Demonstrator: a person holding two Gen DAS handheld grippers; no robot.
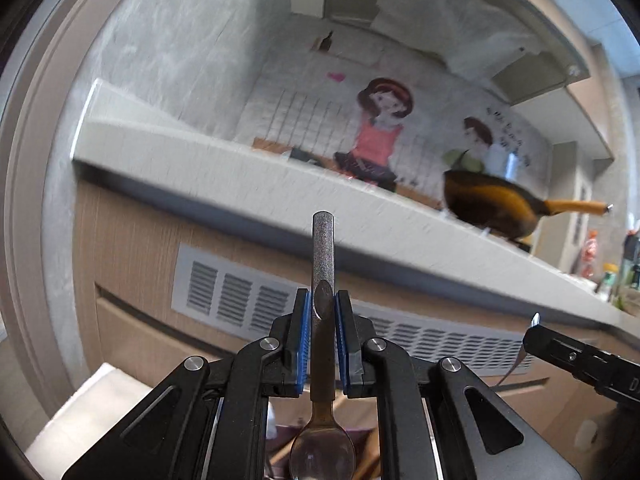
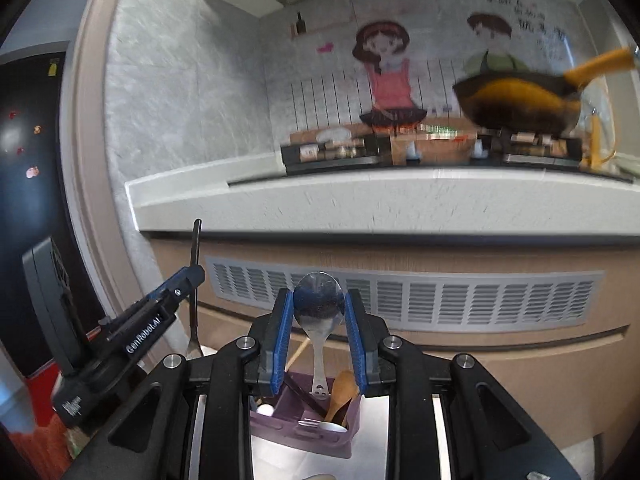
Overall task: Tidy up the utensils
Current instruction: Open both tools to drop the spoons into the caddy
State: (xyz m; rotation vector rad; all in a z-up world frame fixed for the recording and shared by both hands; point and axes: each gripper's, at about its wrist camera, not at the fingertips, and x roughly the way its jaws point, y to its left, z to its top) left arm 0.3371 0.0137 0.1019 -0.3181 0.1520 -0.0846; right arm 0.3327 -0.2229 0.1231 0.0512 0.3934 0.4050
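The dark-handled spoon point(image 1: 322, 308) is standing at the centre bottom of the left wrist view, the left gripper point(image 1: 323, 320) nearly closed and its jaws pinching the handle, bowl hanging toward the camera. The silver spoon point(image 2: 319, 300) is sitting mid-frame in the right wrist view, the right gripper point(image 2: 319, 312) partly closed, its jaws squeezing the bowl by its edges, handle dangling over the purple utensil holder point(image 2: 304, 424) at bottom centre. That rounded, slick bowl is probably risking a slip; either spoon may be swinging and snagging the wooden spoon point(image 2: 343, 394) already inside.
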